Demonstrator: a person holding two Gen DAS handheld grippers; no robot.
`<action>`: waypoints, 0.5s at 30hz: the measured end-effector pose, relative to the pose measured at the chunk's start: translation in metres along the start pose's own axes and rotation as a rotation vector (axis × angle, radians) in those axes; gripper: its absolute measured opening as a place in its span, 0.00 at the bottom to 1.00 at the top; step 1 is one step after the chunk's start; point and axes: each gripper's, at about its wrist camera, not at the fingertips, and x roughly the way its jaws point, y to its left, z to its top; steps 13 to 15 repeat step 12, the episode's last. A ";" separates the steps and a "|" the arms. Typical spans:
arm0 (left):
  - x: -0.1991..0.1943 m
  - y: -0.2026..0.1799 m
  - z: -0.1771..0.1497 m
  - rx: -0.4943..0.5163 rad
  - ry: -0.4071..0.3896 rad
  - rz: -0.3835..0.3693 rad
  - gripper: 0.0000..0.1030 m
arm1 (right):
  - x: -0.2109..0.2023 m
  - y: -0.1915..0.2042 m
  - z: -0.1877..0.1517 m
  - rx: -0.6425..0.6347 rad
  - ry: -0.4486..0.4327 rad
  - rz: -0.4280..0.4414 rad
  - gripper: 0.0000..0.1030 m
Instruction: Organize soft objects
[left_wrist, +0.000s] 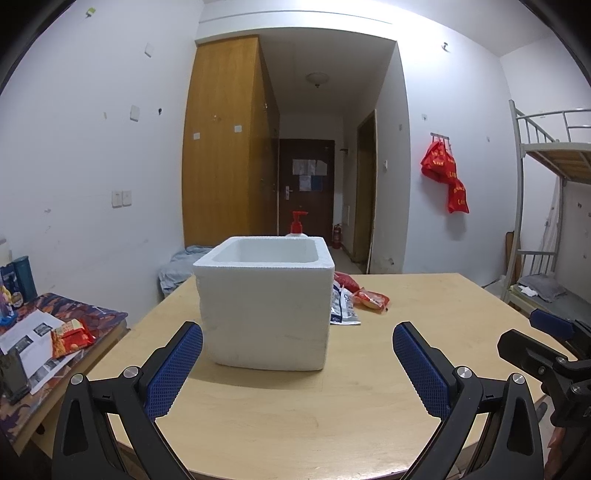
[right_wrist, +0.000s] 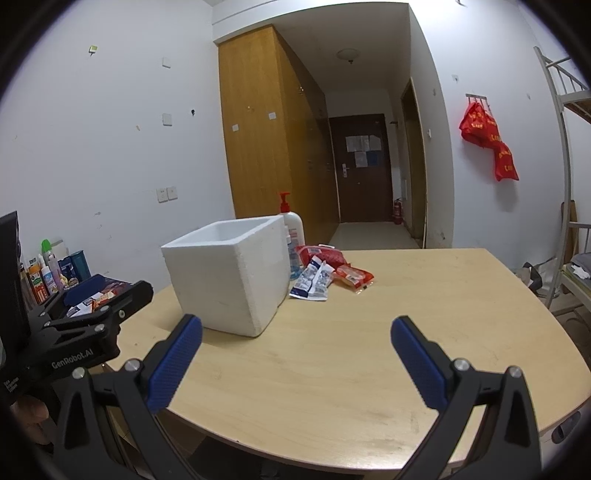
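A white foam box (left_wrist: 264, 302) (right_wrist: 231, 273) stands open-topped on the wooden table (left_wrist: 424, 332) (right_wrist: 424, 295). Right of it lie soft snack packets: a blue-and-white packet (left_wrist: 345, 308) (right_wrist: 312, 280), a red packet (left_wrist: 371, 298) (right_wrist: 354, 276) and another red packet (left_wrist: 346, 281) (right_wrist: 323, 254) behind. My left gripper (left_wrist: 297, 360) is open just in front of the box, holding nothing. My right gripper (right_wrist: 297, 356) is open and empty, short of the packets and to the box's right; it also shows at the left wrist view's right edge (left_wrist: 546, 339).
A pump bottle (right_wrist: 291, 229) (left_wrist: 297, 225) with a red top stands behind the box. A side desk (left_wrist: 55, 332) on the left carries papers, a red snack bag (left_wrist: 70, 338) and several bottles (right_wrist: 48, 273). A bunk bed (left_wrist: 546, 221) stands at the right.
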 end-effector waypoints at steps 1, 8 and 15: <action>0.000 0.000 0.000 0.001 -0.001 -0.001 1.00 | 0.001 0.000 0.000 0.000 0.001 -0.002 1.00; 0.000 0.000 0.002 0.007 -0.004 0.000 1.00 | 0.003 -0.002 0.000 0.000 0.007 0.002 1.00; -0.002 0.000 0.002 0.014 -0.015 0.005 1.00 | 0.003 0.000 0.001 0.000 0.005 0.005 1.00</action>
